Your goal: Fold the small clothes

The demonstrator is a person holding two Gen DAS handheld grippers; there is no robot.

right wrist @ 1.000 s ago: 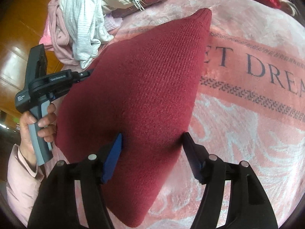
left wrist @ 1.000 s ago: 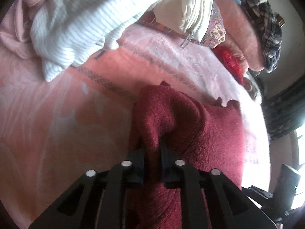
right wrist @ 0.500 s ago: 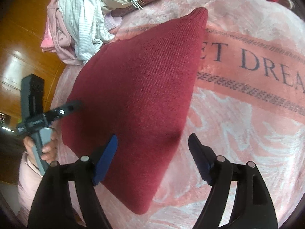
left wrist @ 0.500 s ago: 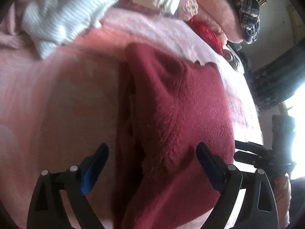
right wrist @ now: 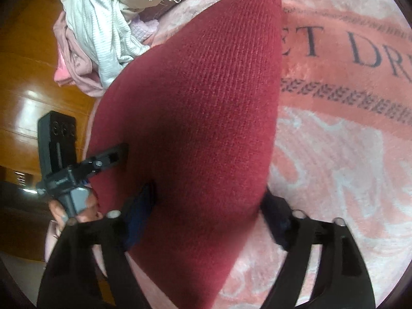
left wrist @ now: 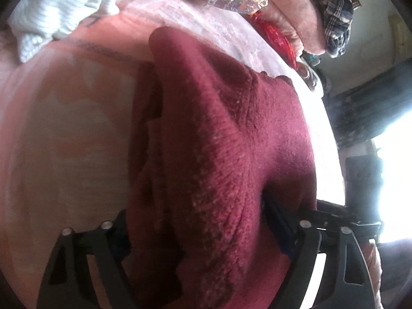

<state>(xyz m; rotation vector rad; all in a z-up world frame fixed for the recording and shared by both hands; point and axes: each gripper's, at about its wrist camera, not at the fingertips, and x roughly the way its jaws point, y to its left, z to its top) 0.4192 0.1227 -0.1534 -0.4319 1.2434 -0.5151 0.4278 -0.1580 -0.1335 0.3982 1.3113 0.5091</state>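
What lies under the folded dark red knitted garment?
The dark red knitted garment rests on a pink plush blanket printed with dark lettering. A darker lower layer of the garment peeks out at its edge; whatever else is beneath is covered.

The folded garment [right wrist: 200, 118] lies on the blanket [right wrist: 334, 154], running from near to far. The clothes pile [right wrist: 103, 25] lies at far left, beyond the garment. The blanket's lettering [right wrist: 360, 49] lies to the garment's right.
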